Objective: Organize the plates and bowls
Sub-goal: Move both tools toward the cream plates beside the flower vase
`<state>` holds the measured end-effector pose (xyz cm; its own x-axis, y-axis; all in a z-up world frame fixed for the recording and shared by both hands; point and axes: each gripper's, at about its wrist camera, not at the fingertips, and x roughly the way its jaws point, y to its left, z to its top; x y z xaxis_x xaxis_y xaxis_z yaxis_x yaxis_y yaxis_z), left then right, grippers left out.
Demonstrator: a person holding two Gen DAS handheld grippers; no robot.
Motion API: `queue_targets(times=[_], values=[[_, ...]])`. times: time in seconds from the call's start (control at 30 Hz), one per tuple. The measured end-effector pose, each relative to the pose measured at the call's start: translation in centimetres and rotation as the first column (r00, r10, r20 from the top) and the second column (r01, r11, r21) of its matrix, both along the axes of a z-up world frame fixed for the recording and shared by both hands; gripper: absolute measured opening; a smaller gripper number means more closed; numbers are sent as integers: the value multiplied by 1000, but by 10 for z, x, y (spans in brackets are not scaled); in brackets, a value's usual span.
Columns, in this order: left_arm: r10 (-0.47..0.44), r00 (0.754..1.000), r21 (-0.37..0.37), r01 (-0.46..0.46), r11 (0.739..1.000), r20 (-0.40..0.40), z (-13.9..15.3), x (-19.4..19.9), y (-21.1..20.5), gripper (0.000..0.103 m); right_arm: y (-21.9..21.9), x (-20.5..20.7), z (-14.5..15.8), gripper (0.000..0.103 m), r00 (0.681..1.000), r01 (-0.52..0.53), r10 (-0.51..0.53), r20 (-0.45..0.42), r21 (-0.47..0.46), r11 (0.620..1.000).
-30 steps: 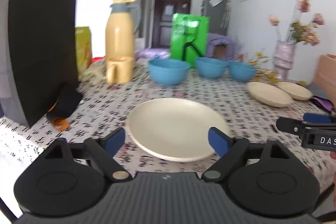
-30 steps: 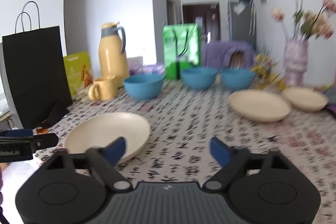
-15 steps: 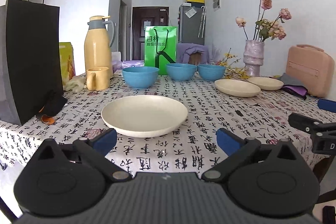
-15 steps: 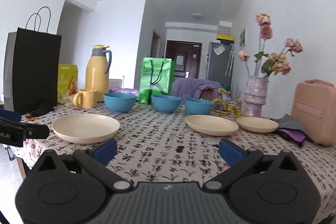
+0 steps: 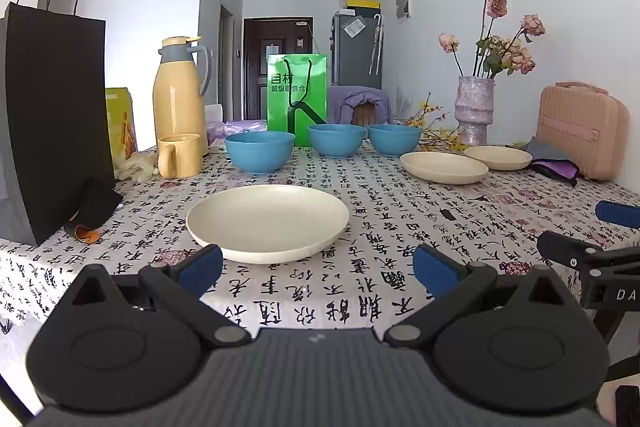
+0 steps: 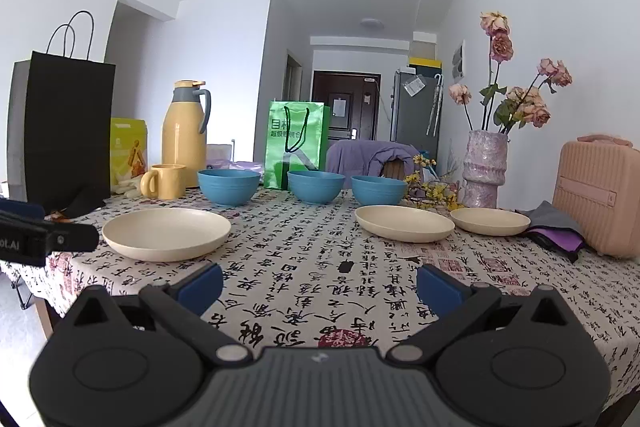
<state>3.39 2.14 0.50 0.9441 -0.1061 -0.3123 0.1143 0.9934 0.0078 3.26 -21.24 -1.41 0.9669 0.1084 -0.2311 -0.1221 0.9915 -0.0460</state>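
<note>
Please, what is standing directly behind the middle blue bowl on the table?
Behind the middle blue bowl stands a green paper bag with dark cord handles. The bowl covers its lower right corner, so its base there cannot be seen.

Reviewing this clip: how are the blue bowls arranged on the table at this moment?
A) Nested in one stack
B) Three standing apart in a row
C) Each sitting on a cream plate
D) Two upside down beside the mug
B: the left bowl, middle bowl and right bowl stand upright in a row with gaps between them, on the tablecloth rather than on any plate.
</note>
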Motion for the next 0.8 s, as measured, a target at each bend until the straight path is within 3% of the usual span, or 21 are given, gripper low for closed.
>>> queue_targets(times=[0.37,0.8], values=[[-18,1000,0,18,1000,-7,1,15,-7,103,-10,16,-6,103,999,39,-38,-31,48,998],[-21,999,8,22,1000,-47,7,60,-22,103,-36,49,-11,103,996,87,-83,-44,106,991]])
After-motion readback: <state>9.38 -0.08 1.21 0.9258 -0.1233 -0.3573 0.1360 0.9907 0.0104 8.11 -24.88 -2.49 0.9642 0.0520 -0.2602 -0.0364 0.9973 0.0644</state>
